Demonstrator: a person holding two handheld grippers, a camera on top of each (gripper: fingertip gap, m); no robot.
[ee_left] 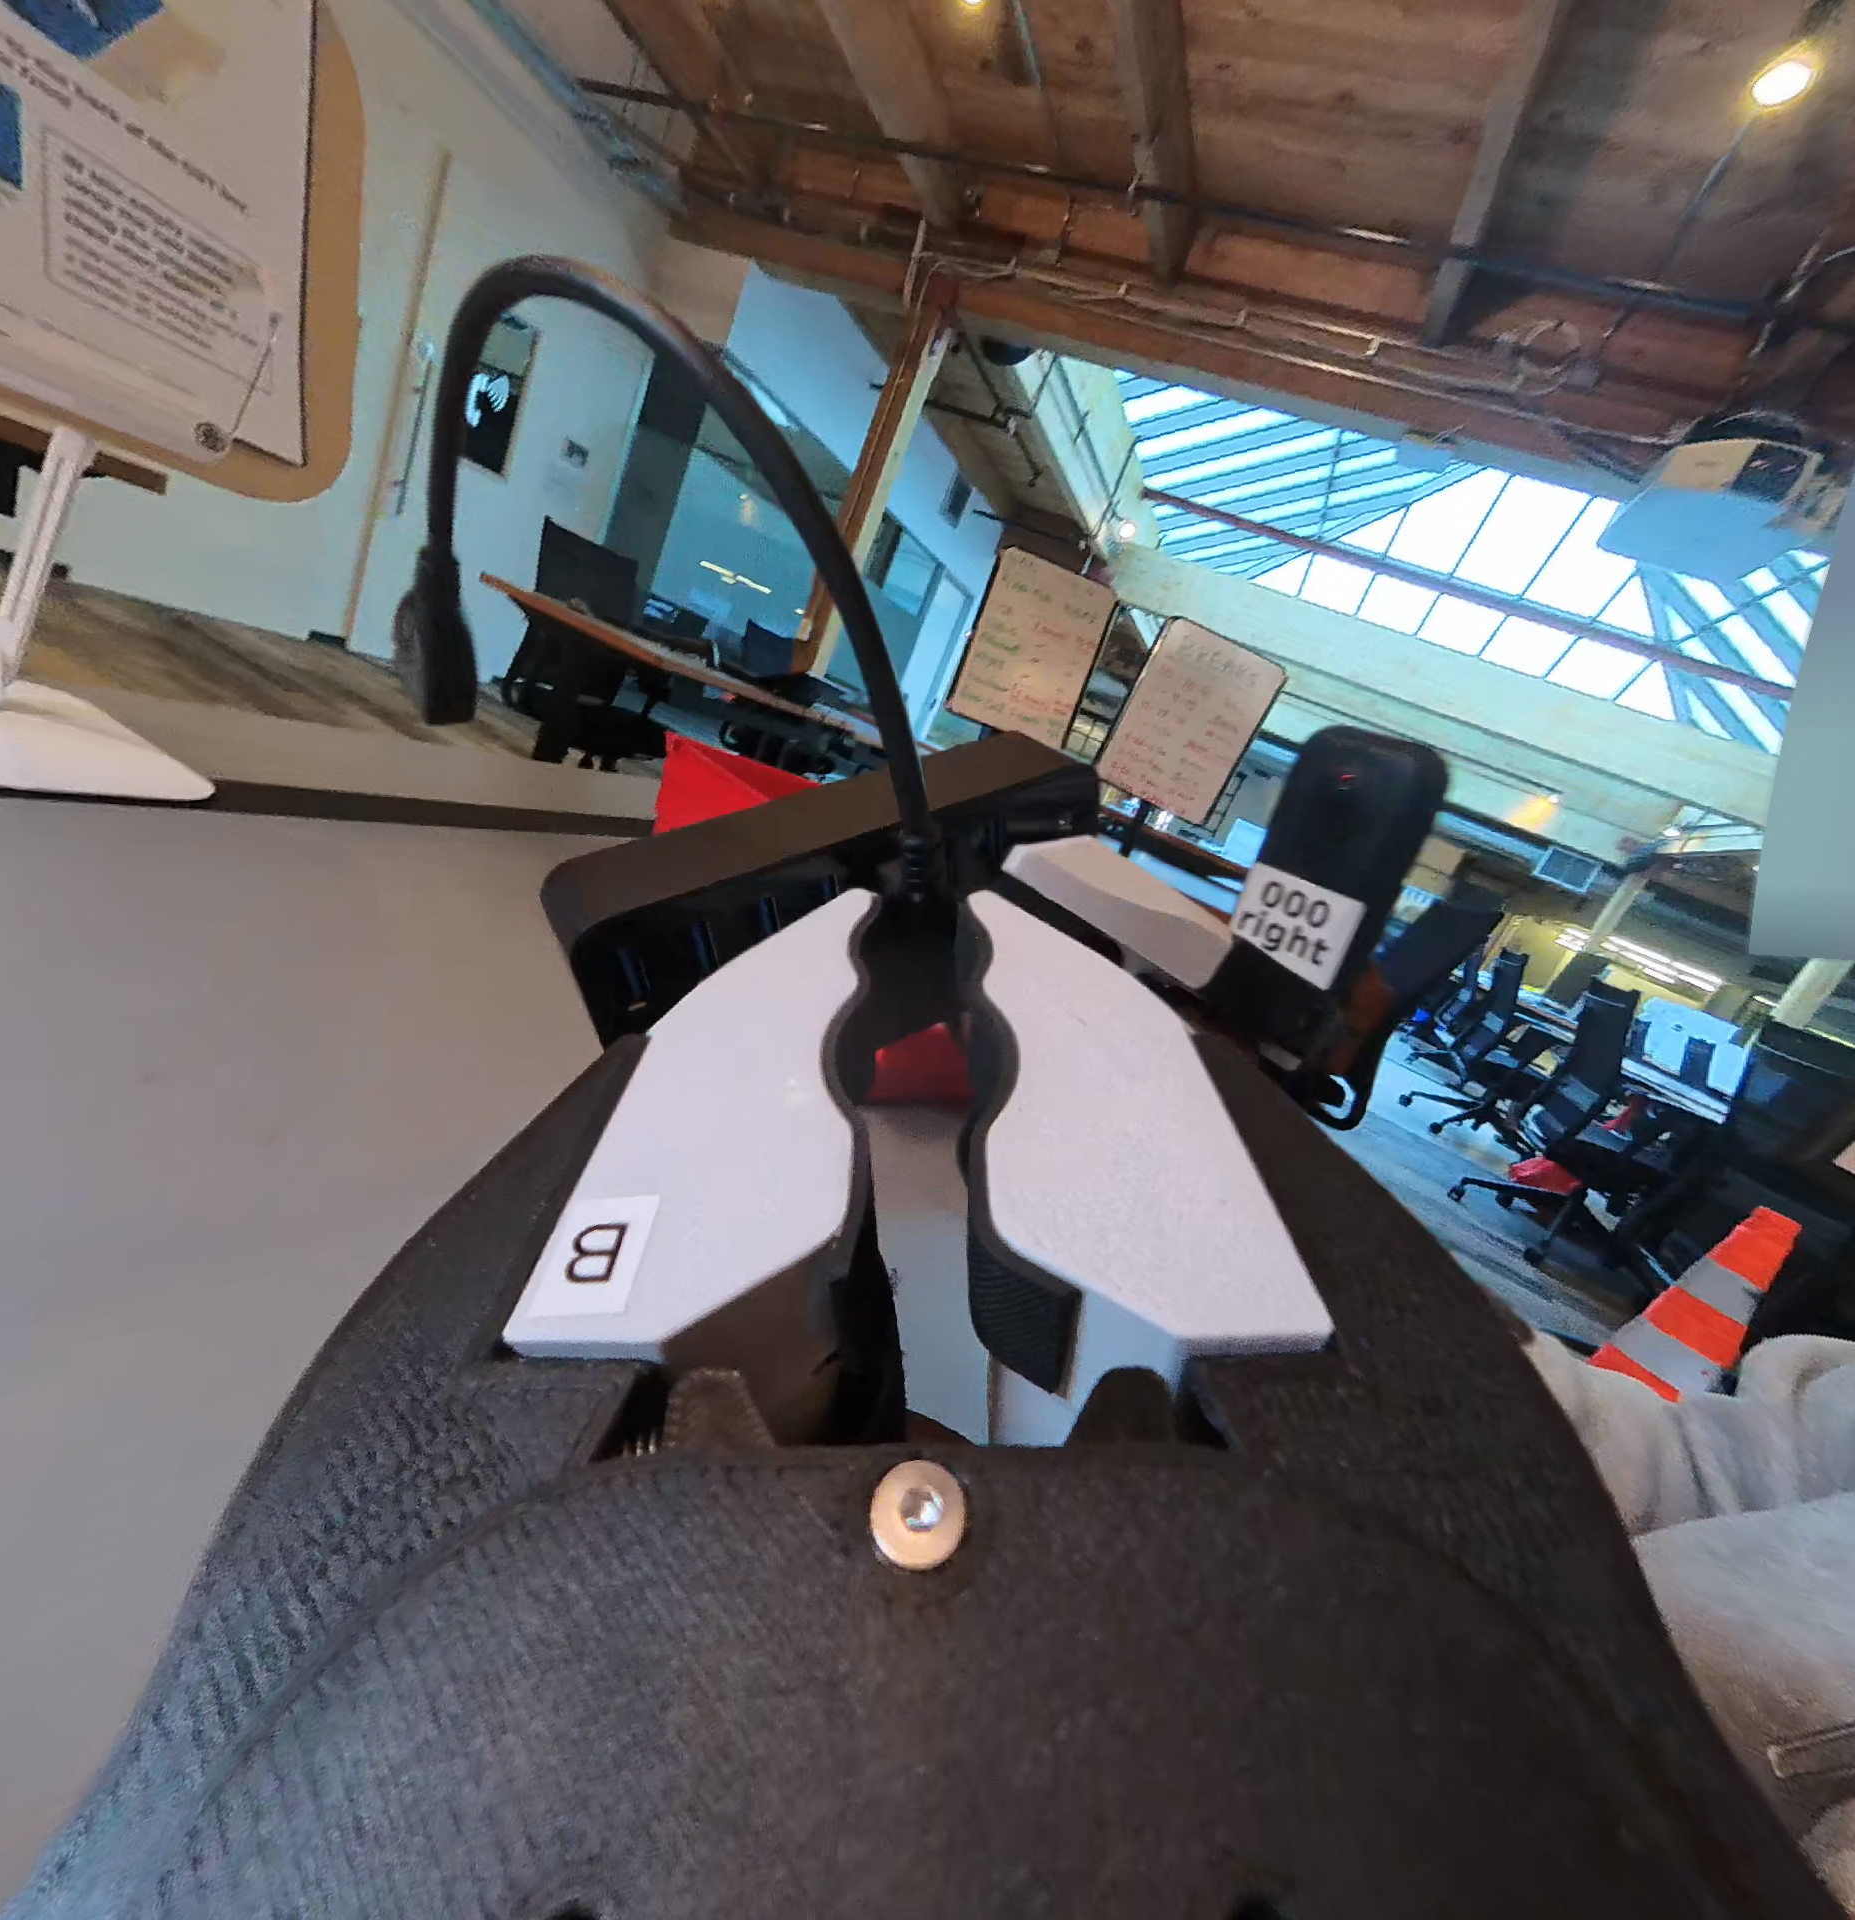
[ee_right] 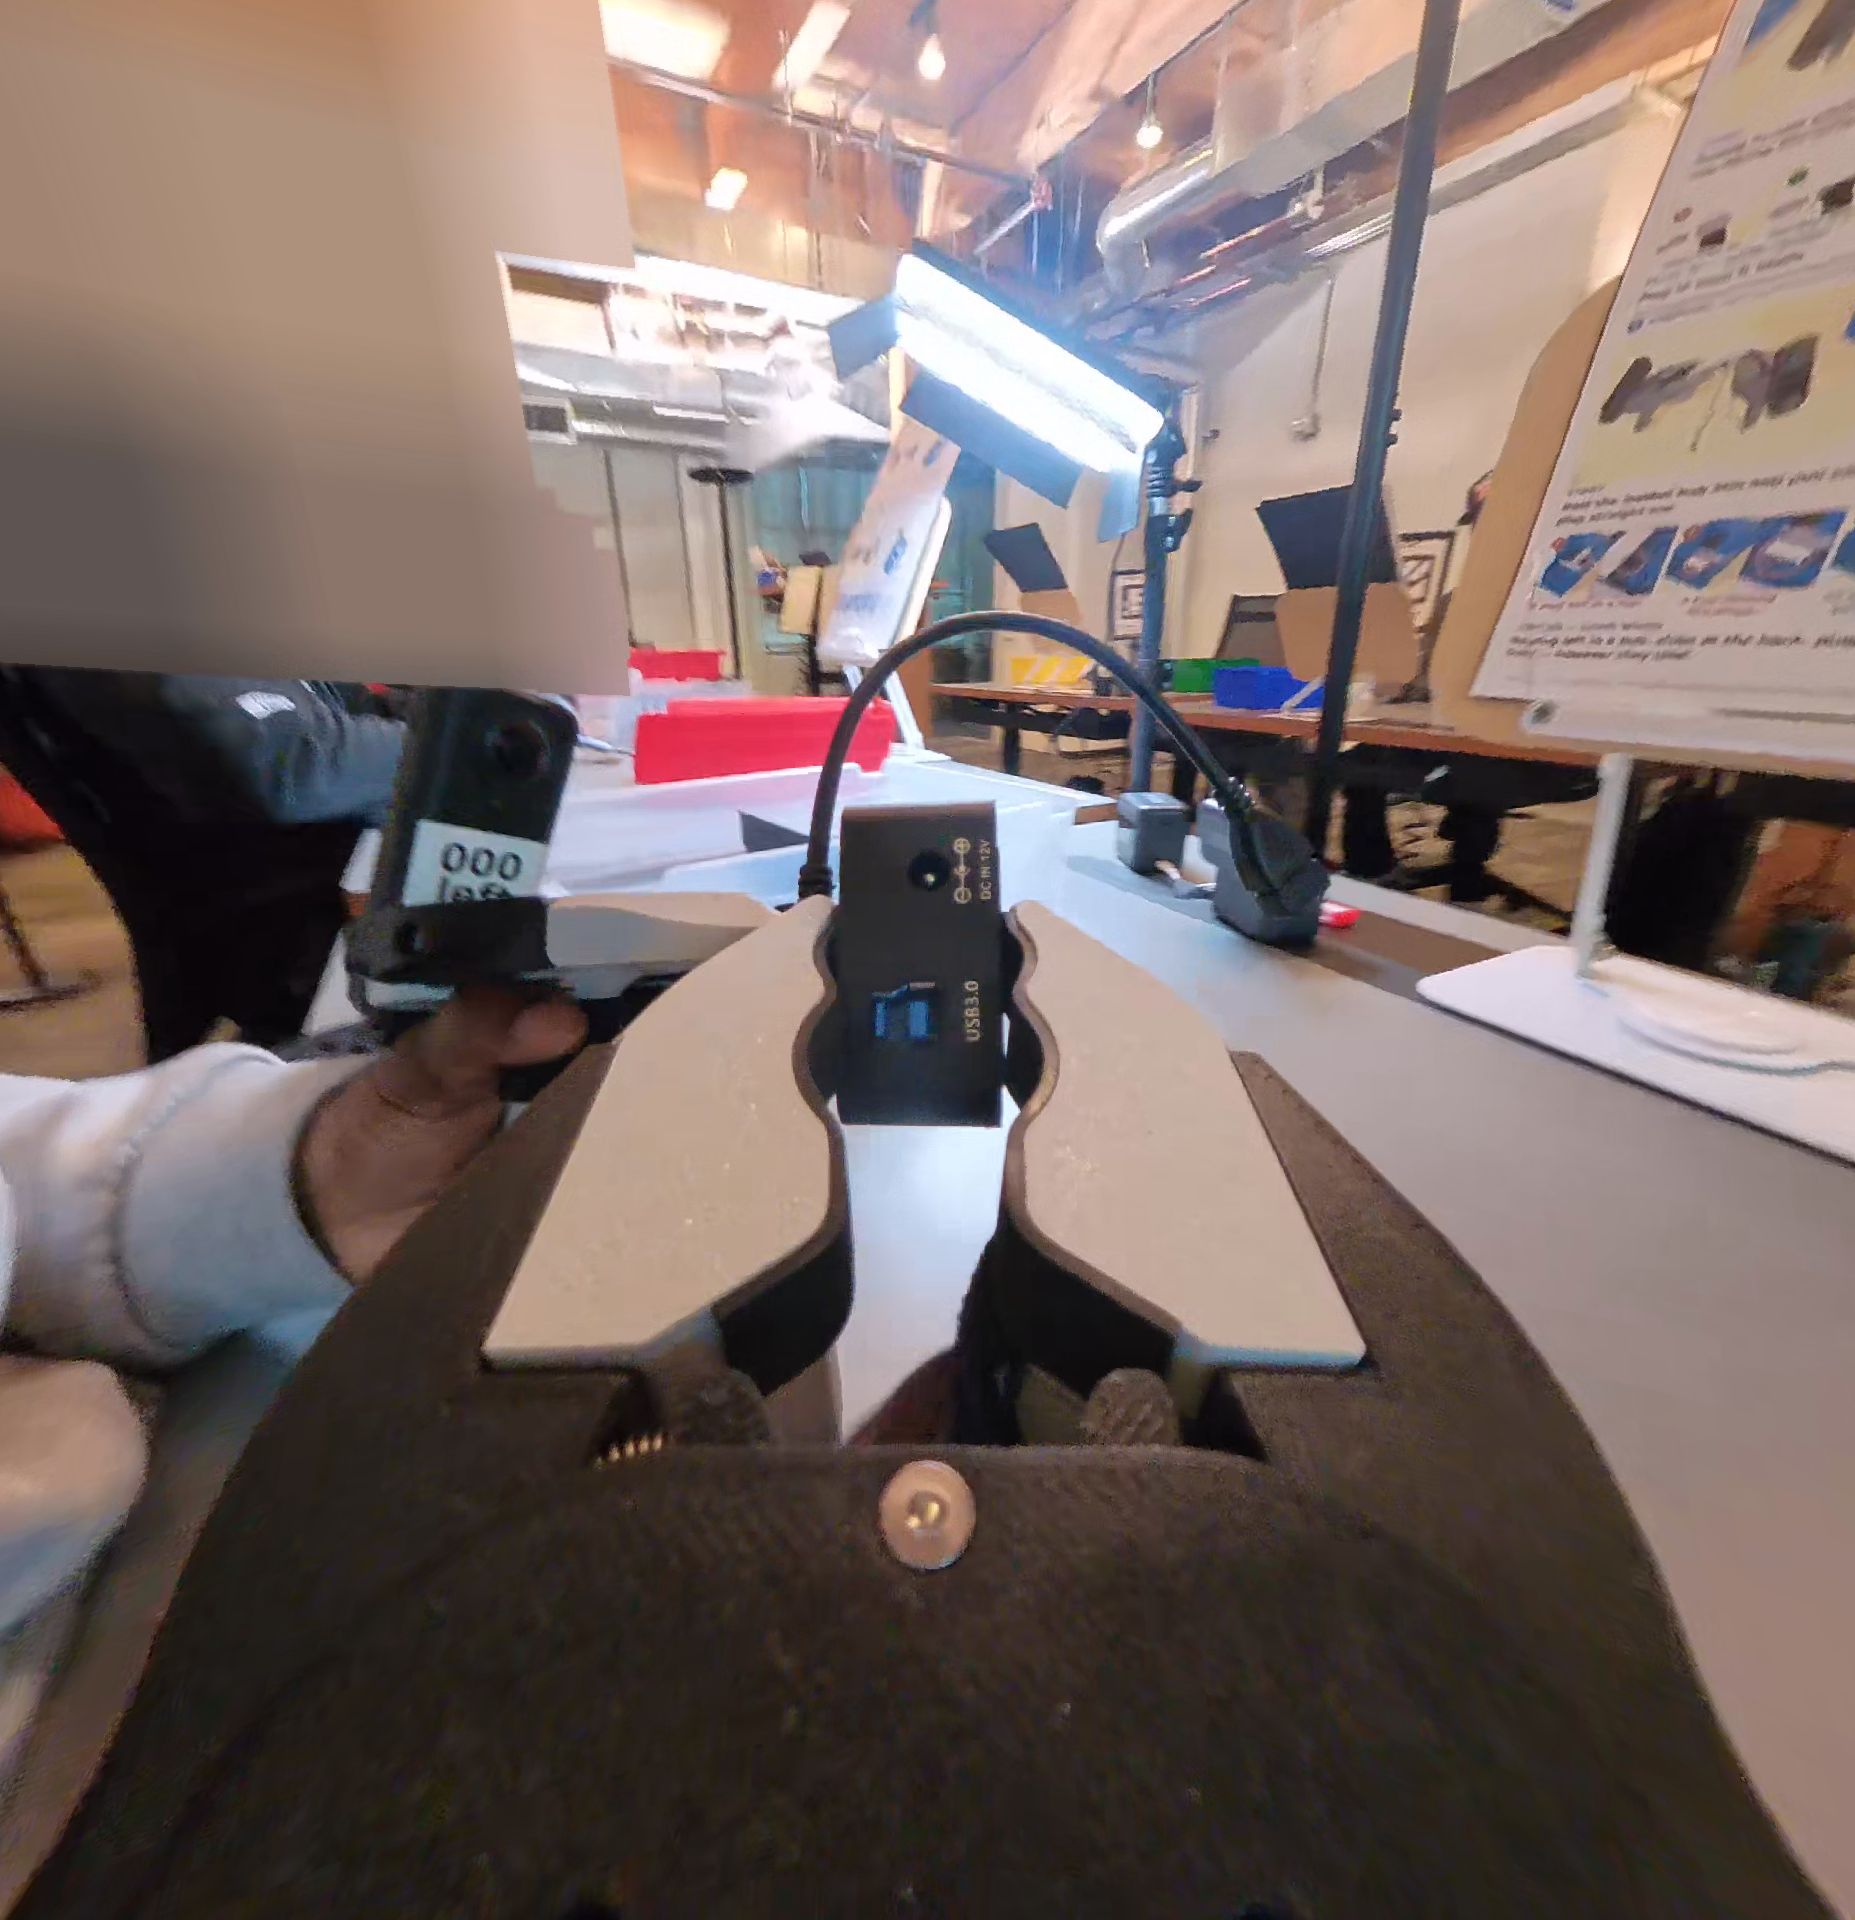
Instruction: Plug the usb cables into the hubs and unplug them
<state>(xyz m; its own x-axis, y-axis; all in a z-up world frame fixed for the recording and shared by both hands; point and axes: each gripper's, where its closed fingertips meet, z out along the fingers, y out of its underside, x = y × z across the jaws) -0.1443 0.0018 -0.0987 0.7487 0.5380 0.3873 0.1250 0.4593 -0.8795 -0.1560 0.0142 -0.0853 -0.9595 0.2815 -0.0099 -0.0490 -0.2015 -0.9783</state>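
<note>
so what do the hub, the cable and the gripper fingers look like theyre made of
Hub: hard matte black plastic, judging by its crisp edges and dull sheen, though coated metal is possible. Cable: black rubbery jacket, holding a smooth springy arc. Fingers: light grey plastic with a fine grainy texture, probably 3D printed, edged in black.

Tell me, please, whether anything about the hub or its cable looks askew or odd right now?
Nothing looks damaged. The black hub is held off the table, clamped endwise in the right claw, while the left claw pinches the plug of the black cable. The cable's far connector dangles free, attached to nothing.
</note>
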